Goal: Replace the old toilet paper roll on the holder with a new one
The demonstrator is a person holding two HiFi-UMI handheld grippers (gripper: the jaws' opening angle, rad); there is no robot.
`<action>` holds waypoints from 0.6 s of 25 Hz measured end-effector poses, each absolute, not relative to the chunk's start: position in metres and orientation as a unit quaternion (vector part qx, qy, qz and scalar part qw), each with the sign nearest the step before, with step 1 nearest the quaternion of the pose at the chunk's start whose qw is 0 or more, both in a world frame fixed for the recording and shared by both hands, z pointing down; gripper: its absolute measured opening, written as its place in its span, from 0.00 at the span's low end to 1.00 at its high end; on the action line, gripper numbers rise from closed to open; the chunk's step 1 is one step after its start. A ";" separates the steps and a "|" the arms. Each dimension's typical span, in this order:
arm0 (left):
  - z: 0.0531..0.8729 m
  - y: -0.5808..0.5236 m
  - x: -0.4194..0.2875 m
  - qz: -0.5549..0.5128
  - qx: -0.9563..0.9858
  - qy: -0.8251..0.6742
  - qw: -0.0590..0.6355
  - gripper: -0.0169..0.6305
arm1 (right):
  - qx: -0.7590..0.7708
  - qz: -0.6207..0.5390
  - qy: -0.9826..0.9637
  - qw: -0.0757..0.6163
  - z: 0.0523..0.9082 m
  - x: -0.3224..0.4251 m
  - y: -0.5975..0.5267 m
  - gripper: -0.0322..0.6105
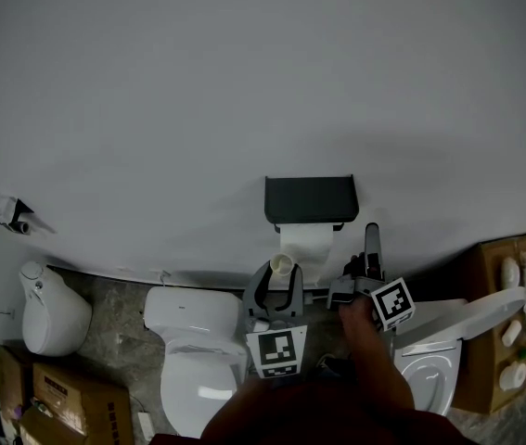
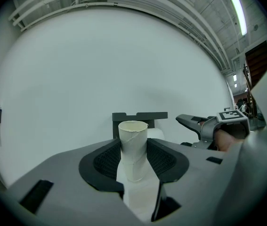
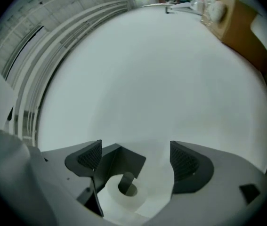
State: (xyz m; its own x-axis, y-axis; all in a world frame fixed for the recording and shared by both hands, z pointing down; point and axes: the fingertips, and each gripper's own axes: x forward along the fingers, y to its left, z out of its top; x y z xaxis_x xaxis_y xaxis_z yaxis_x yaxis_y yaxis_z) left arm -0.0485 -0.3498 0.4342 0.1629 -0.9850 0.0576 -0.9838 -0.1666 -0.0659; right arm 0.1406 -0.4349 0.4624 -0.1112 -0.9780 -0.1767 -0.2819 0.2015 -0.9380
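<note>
cardboard tube (image 2: 133,145): bare core, upright, pinched between the ribbed pads of the left gripper (image 1: 278,278); in the head view it is seen just left of and below the new roll (image 1: 306,243).
left gripper state: jaws pressed onto the cardboard tube from both sides; gripper is held about level and pointed at the wall (image 1: 244,82).
right gripper (image 3: 135,155) state: jaws spread wide, nothing pinched; the new roll and the holder (image 1: 310,199) are seen past the gap, and neither pad is touching them.
new roll: white and full, seated on the holder against the wall, its open core seen end-on in the right gripper view.
holder: dark grey, wall-mounted, with a flat cover over the new roll.
marker cubes: one carried on the left gripper (image 1: 276,351), one on the right gripper (image 1: 392,302).
hand (image 1: 365,327): wrapped round the right gripper's handle, just below its marker cube.
left toilet (image 1: 193,355): white, set on the floor below and left of the holder.
right toilet (image 1: 429,369): white, lid raised and tilted to the right.
ceramic fixture (image 1: 51,311): white, set near the wall at far left.
cardboard boxes: one at lower left (image 1: 68,392), one at far right (image 1: 494,290) with small items laid on top.
</note>
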 end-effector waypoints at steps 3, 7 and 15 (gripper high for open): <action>0.434 -0.348 -0.051 -0.046 -0.761 0.646 0.007 0.32 | -0.512 -0.310 0.710 0.372 0.453 0.134 -0.422 0.66; 0.437 -0.348 -0.055 -0.048 -0.758 0.650 0.005 0.32 | -0.564 -0.212 0.763 0.235 0.462 0.126 -0.406 0.19; 0.439 -0.346 -0.057 -0.047 -0.756 0.653 0.000 0.32 | -0.602 -0.111 0.784 0.097 0.466 0.114 -0.396 0.08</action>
State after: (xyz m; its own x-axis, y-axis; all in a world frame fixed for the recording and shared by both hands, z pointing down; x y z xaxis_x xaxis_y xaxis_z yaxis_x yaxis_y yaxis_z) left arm -0.0572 -0.3460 0.4392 0.1422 -0.9873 0.0706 -0.9873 -0.1466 -0.0613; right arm 0.1140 -0.3957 0.4659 -0.2552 -0.9667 -0.0192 -0.9235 0.2495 -0.2913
